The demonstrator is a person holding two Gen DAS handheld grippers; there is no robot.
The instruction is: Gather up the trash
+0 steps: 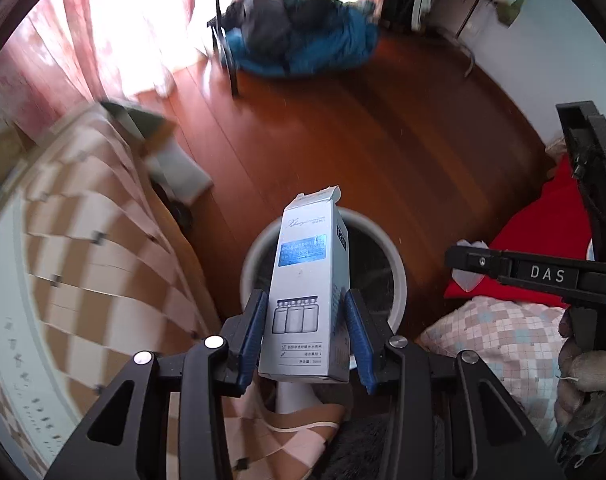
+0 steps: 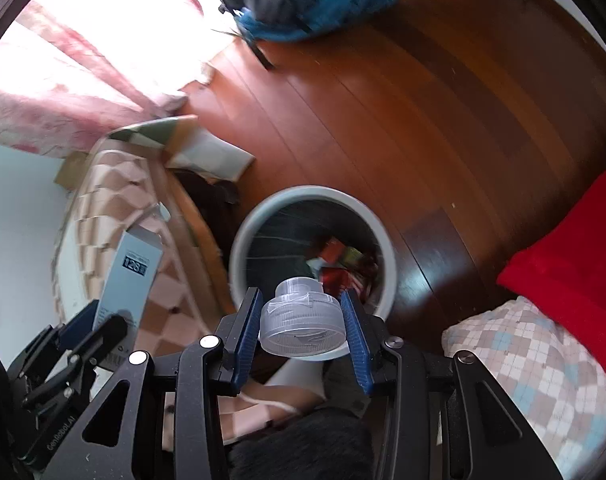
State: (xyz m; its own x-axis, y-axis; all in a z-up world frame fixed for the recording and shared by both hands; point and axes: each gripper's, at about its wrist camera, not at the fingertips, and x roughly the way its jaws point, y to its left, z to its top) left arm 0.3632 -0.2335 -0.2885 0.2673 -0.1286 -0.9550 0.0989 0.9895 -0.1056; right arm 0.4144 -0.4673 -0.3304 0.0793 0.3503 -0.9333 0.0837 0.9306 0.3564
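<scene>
One white carton (image 1: 307,292) clamped upright in the left gripper (image 1: 307,334), one clear plastic cap (image 2: 303,326) pinched in the right gripper (image 2: 303,330), both held above one round grey bin (image 2: 377,236) holding wrappers.

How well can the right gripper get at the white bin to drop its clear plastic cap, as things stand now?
Probably yes. The right gripper, shut on the clear plastic cap, points down at the white bin, whose mouth is open with nothing across it. The left gripper with its box stays off to the side.
</scene>
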